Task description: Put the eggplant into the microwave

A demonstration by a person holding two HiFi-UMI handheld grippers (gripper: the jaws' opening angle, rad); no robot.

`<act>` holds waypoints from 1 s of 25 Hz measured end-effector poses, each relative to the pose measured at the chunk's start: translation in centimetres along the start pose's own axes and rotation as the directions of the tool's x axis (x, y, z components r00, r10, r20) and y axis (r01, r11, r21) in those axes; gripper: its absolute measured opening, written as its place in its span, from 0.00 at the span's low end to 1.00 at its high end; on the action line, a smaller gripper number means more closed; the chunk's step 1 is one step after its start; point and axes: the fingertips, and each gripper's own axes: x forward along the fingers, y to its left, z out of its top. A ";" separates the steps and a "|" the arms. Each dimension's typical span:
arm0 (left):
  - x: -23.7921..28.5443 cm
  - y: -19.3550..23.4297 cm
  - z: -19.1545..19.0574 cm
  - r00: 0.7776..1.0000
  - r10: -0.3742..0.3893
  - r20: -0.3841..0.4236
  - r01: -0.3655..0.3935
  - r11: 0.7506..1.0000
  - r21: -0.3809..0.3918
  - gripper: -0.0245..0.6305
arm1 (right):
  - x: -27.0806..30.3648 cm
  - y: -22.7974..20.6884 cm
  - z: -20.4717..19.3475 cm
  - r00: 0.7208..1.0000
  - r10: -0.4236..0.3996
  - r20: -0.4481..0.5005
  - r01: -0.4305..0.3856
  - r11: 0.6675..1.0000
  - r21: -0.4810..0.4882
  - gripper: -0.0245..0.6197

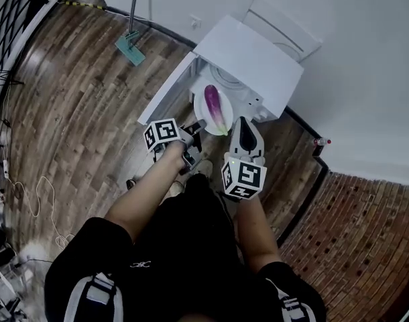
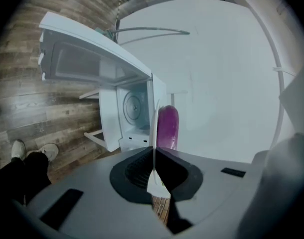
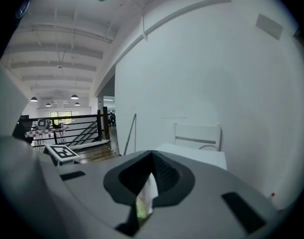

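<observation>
**Both grippers clamped on one plate at the microwave's mouth**

Left gripper is clenched on the thin rim of a white plate, seen edge-on between its pads in the left gripper view. The right gripper is pinched on the opposite rim, with a white edge and a hint of green between its jaws. The eggplant lies lengthwise on the plate, purple with its green end towards the right gripper. It sits just in front of the microwave and is not inside.

The door is swung wide open on the left, just beside the left gripper. Inside the cavity a round turntable shows. A white chair stands behind the microwave against the wall. A mop leans on the wall, well apart to the left. A small red-capped bottle stands by the wall on the right. Cables trail over the wooden floor at the far left. The person's shoes show below the door in the left gripper view.

Counted: two grippers, one plate, one eggplant, one microwave, one chair, one mop, one bottle, two shoes.
</observation>
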 end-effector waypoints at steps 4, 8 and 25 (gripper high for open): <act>3.8 3.7 1.6 1.000 0.010 0.017 -0.010 1.000 0.009 0.06 | 2.2 0.0 -4.3 0.998 0.060 0.023 -0.060 0.998 0.022 0.05; 8.7 7.6 3.2 0.999 -0.011 0.047 0.011 1.000 -0.004 0.06 | 5.5 -1.5 -10.9 0.997 0.077 0.020 -0.079 0.993 0.087 0.05; 23.2 16.4 9.6 0.986 -0.143 0.080 0.132 0.984 0.123 0.06 | 13.3 -7.1 -28.5 0.987 0.077 0.142 -0.096 0.987 0.131 0.05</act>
